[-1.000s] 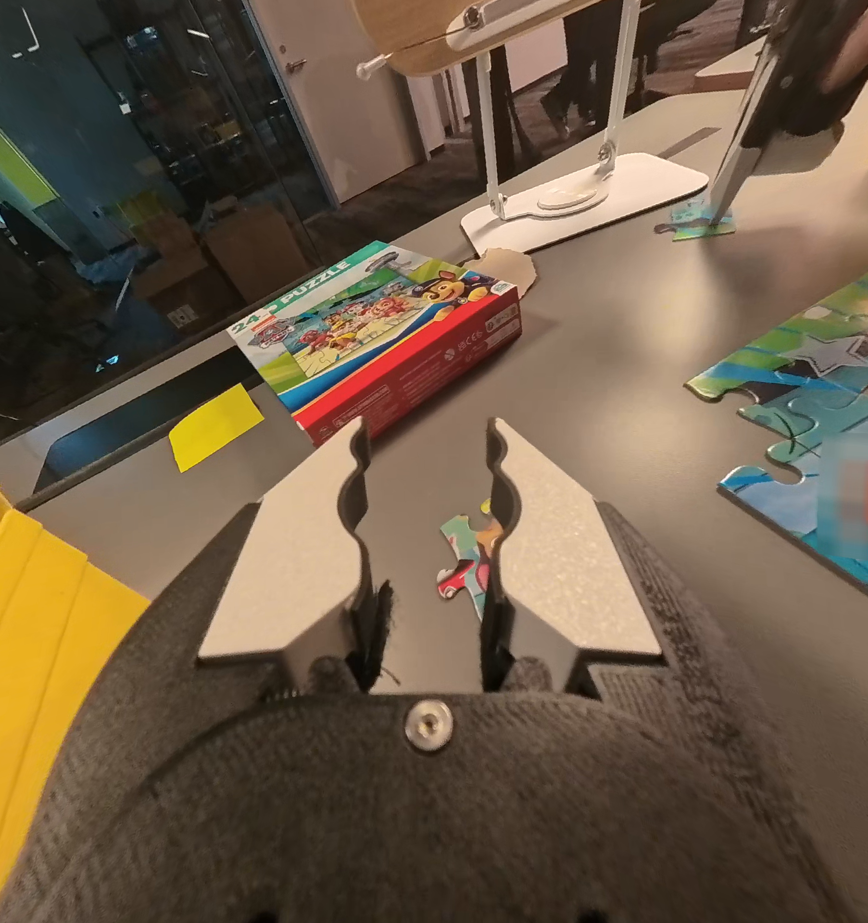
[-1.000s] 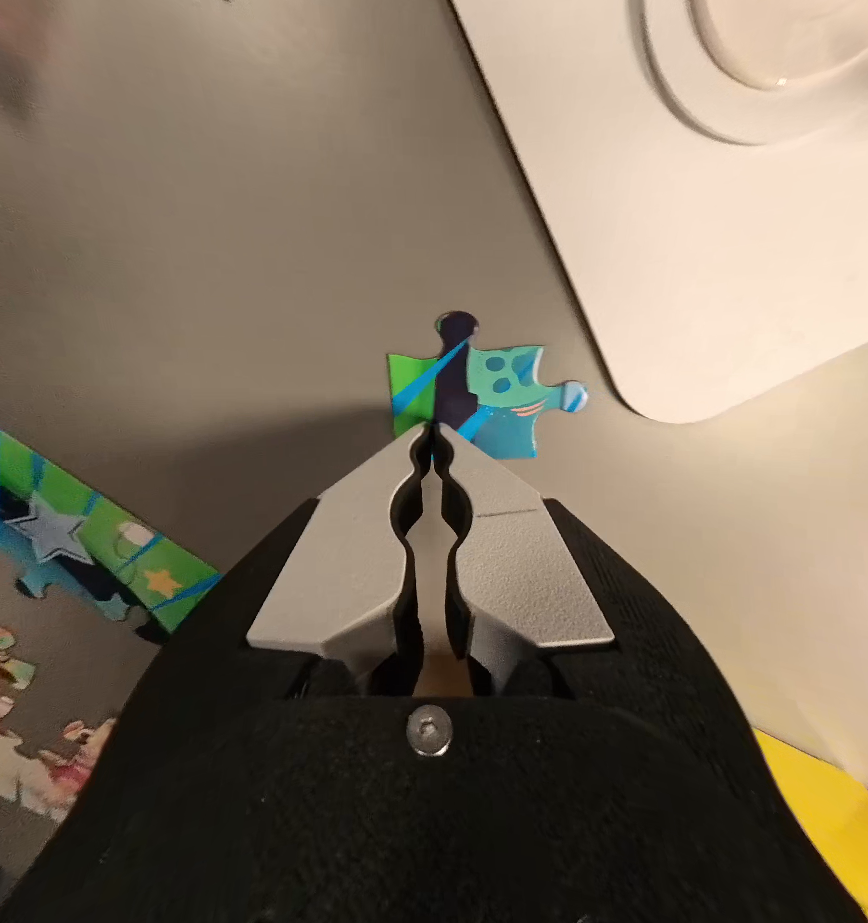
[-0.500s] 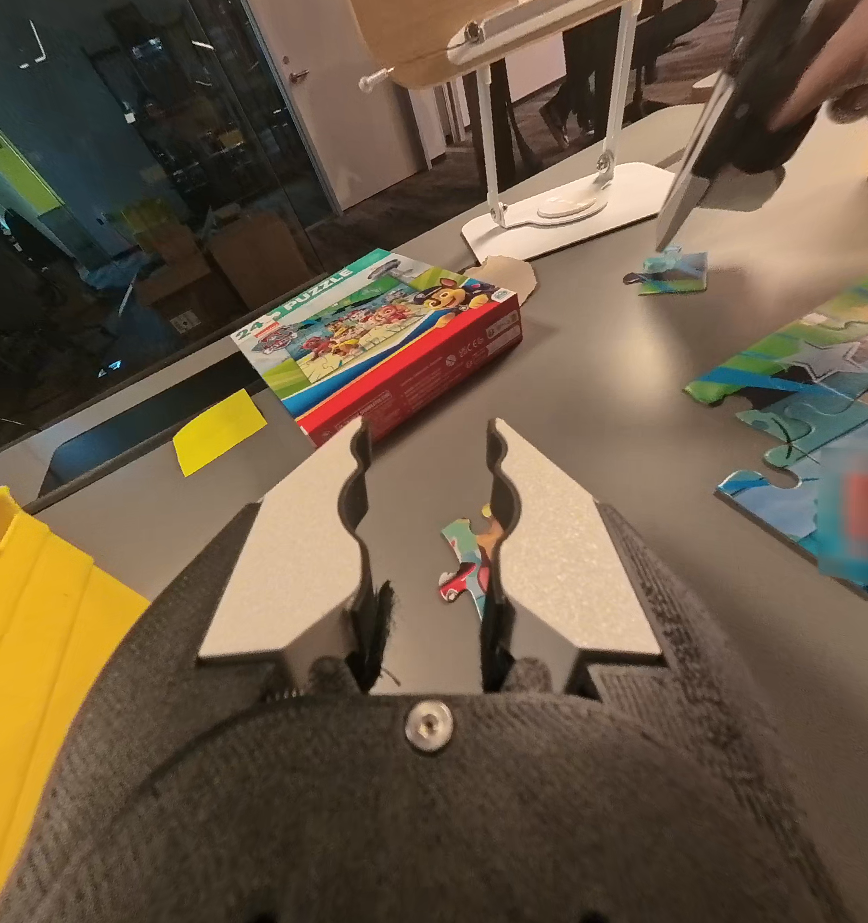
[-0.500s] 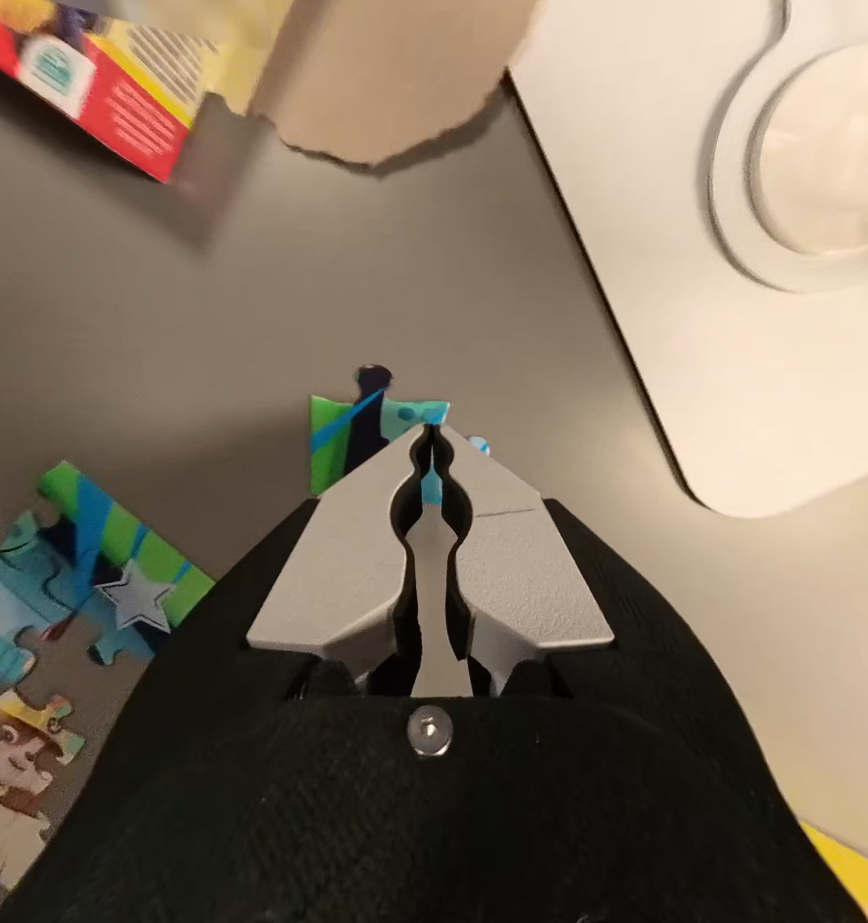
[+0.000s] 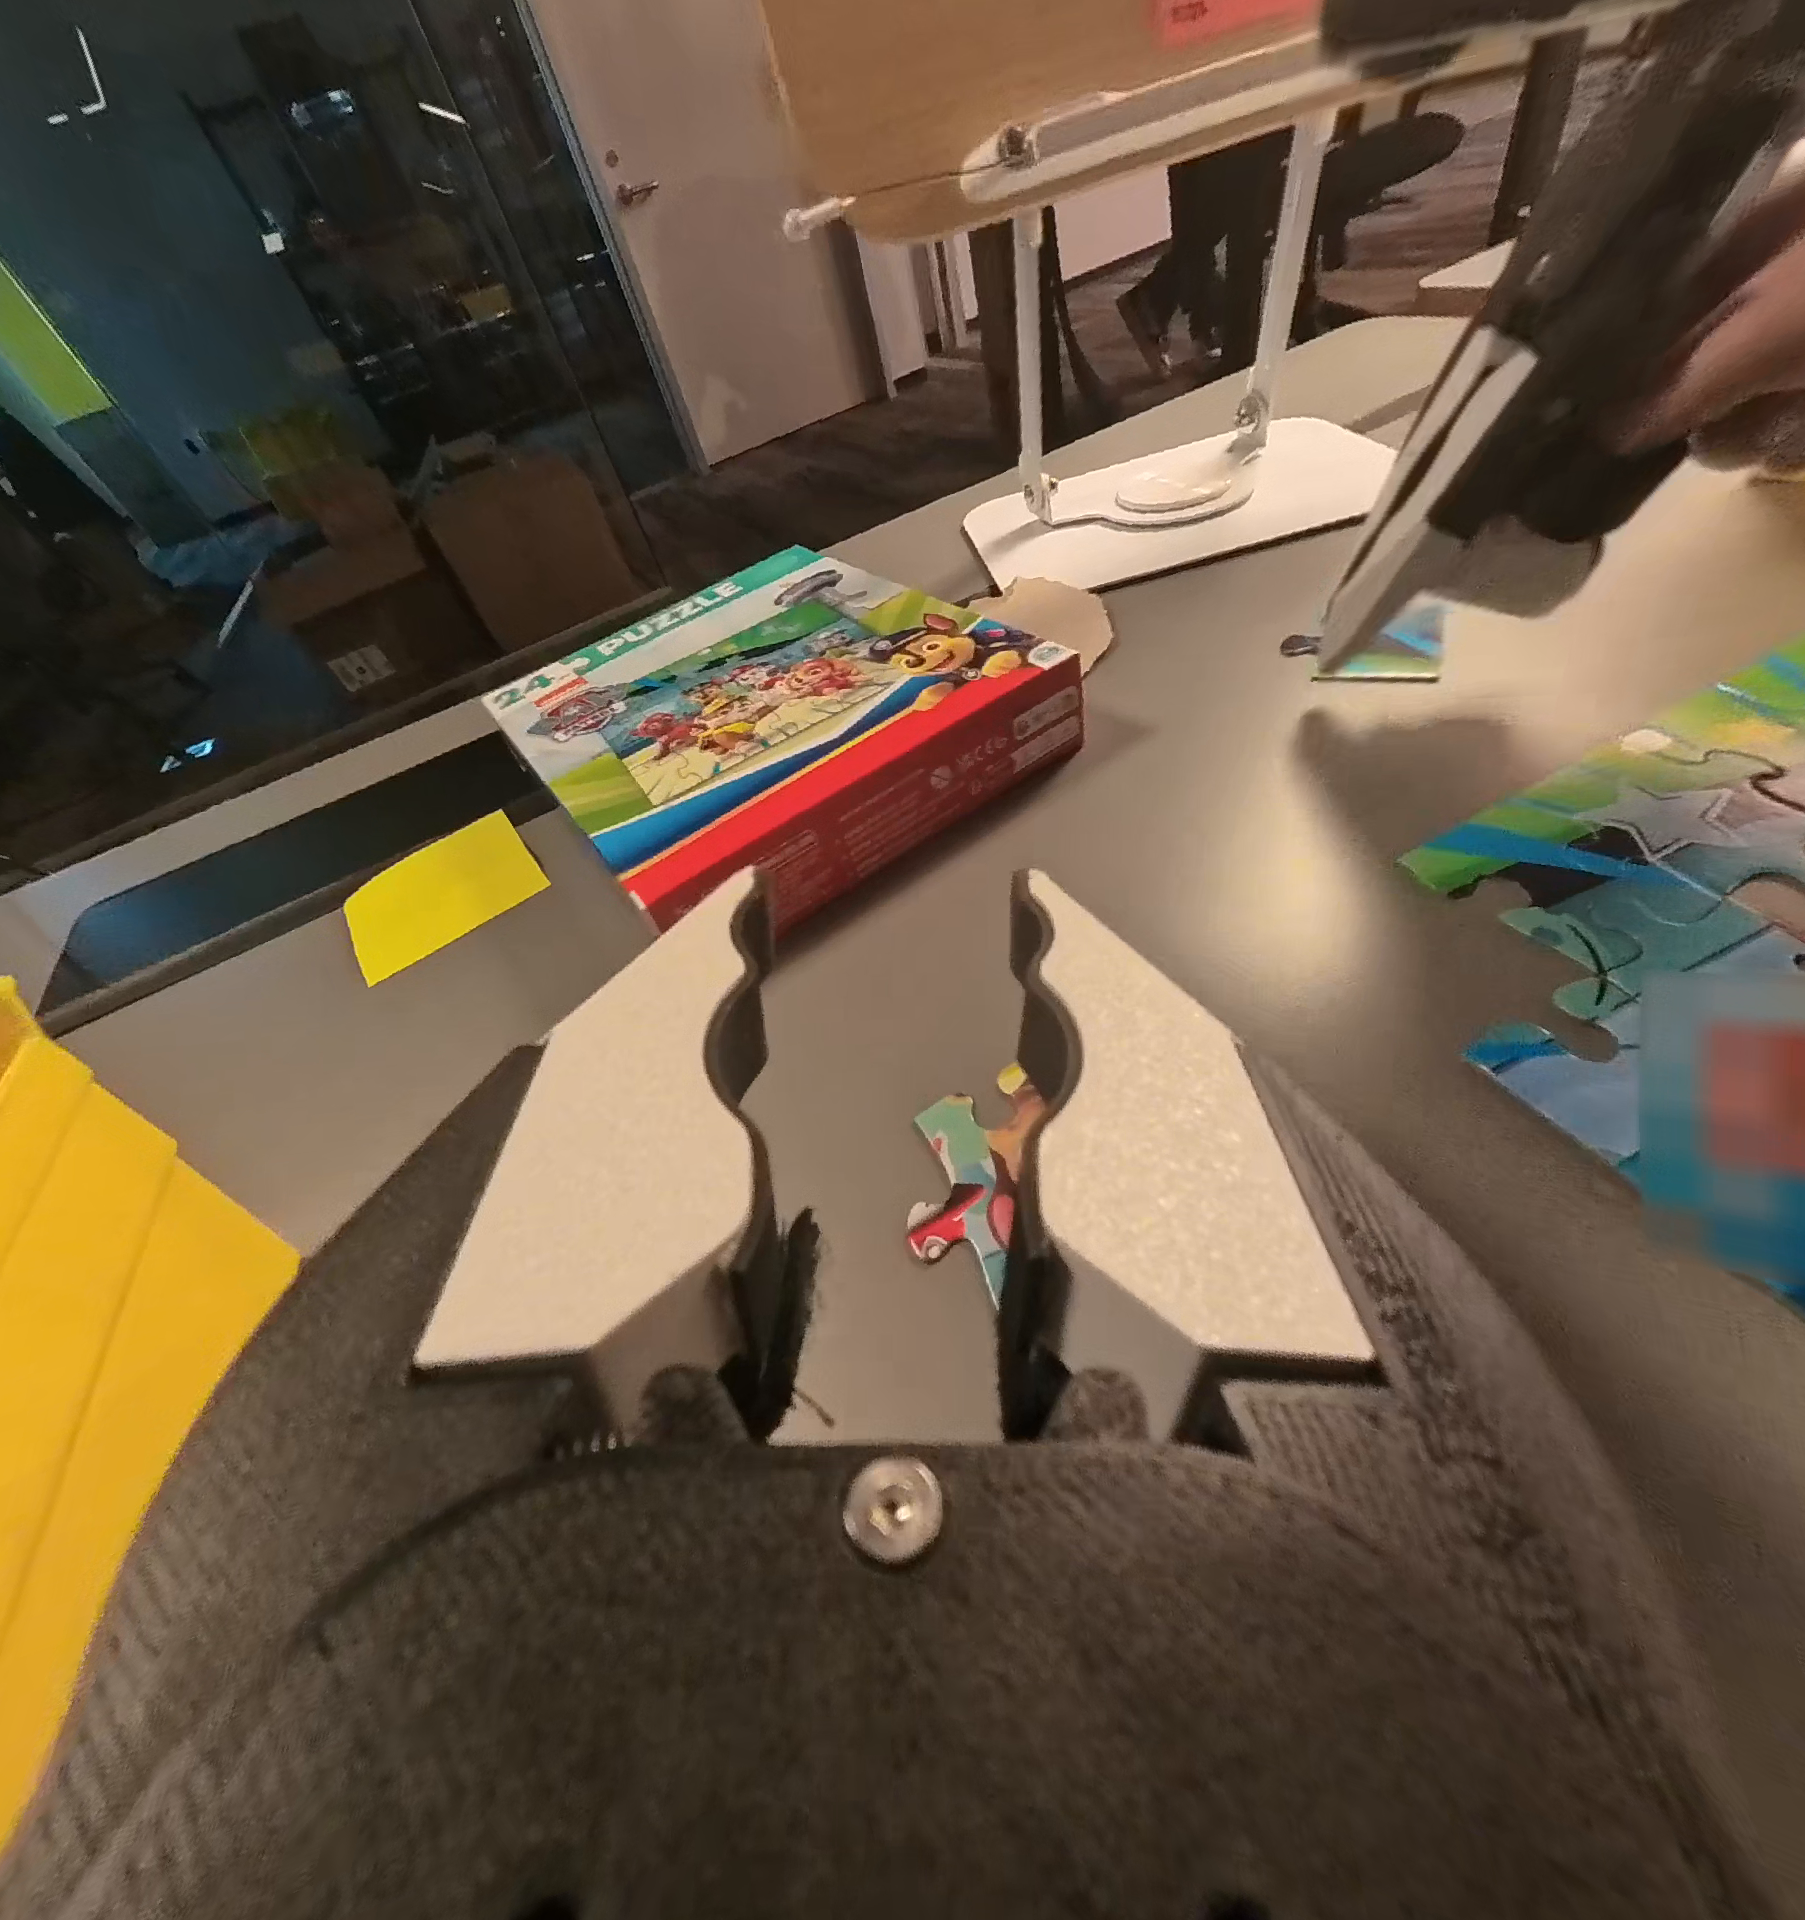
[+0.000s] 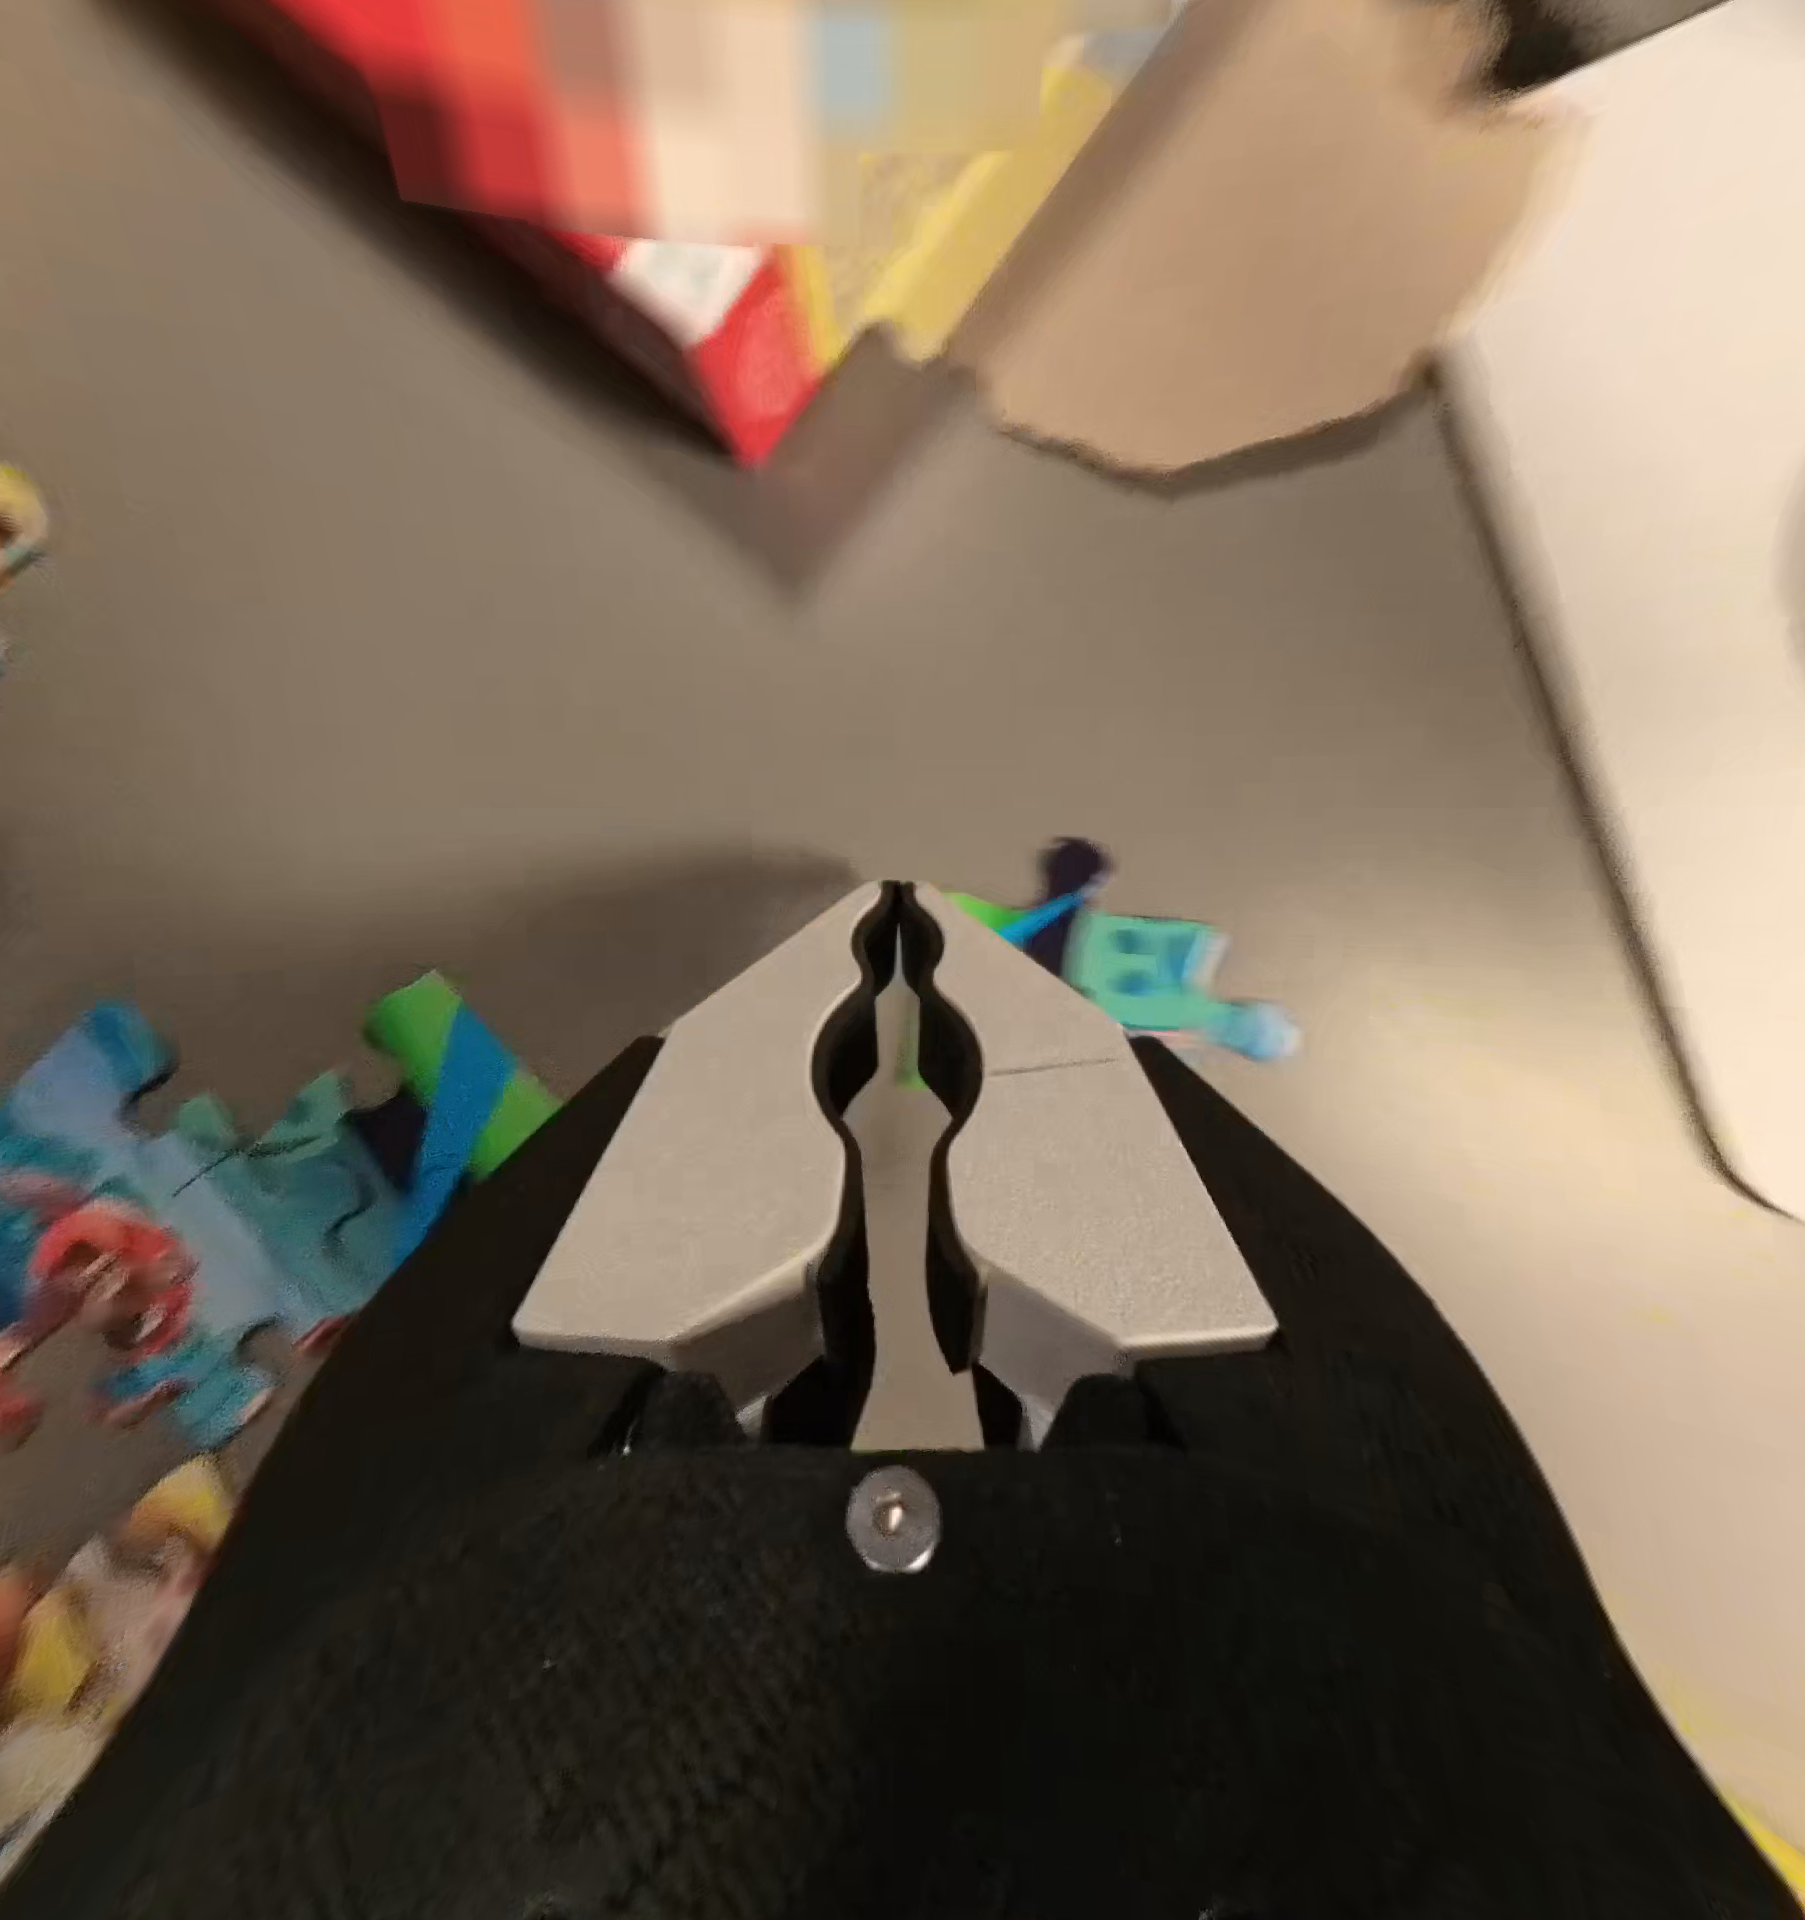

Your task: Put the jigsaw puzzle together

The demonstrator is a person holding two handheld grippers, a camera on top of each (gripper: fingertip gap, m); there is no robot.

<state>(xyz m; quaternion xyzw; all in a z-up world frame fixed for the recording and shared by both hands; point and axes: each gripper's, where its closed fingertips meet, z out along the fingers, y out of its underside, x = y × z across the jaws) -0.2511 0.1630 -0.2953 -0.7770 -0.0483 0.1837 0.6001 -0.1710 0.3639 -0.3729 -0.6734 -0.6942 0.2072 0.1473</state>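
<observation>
- Loose puzzle piece (image 6: 1137,961): green, blue and teal with a dark knob; flat on the grey tabletop (image 6: 565,727), just right of the closed fingertips of the right tool (image 6: 896,888), near the white lamp base (image 6: 1656,623).
- Second loose puzzle piece (image 5: 965,1174): multicoloured, red at one end; flat on the tabletop between the spread fingers of the left tool (image 5: 887,894), close against the right-hand finger.
- Assembled puzzle section (image 5: 1656,862): green and blue, flat, to the right.

Closed hand-held gripper (image 6: 900,891) above grey table (image 6: 462,727), loose puzzle piece (image 6: 1137,961) just beside
</observation>
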